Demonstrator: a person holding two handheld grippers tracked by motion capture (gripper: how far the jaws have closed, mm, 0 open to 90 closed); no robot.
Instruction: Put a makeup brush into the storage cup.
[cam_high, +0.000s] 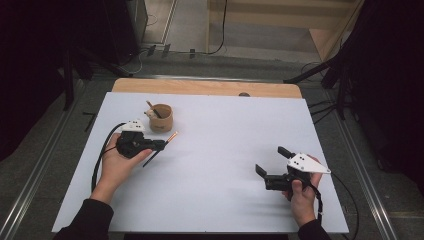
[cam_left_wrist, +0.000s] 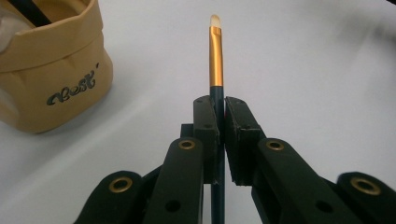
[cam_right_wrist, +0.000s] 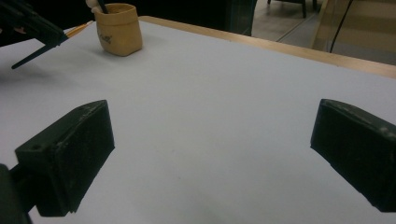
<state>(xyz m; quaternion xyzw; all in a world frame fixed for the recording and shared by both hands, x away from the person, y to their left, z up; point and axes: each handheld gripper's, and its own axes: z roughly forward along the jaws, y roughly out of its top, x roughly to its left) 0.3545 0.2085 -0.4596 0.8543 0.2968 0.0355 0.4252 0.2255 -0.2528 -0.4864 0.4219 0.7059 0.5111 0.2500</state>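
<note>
Left tongs (cam_left_wrist: 219, 116) clamped on thin dark-handled brush (cam_left_wrist: 215, 56); gold ferrule and pale tip stick out past pads, handle trails back below. Brush held just above white counter (cam_high: 215, 175), near tan paper cup (cam_high: 161, 118), cup up-left of brush tip. Right tongs (cam_high: 271, 161) spread wide, nothing between, well apart from cup.
</note>
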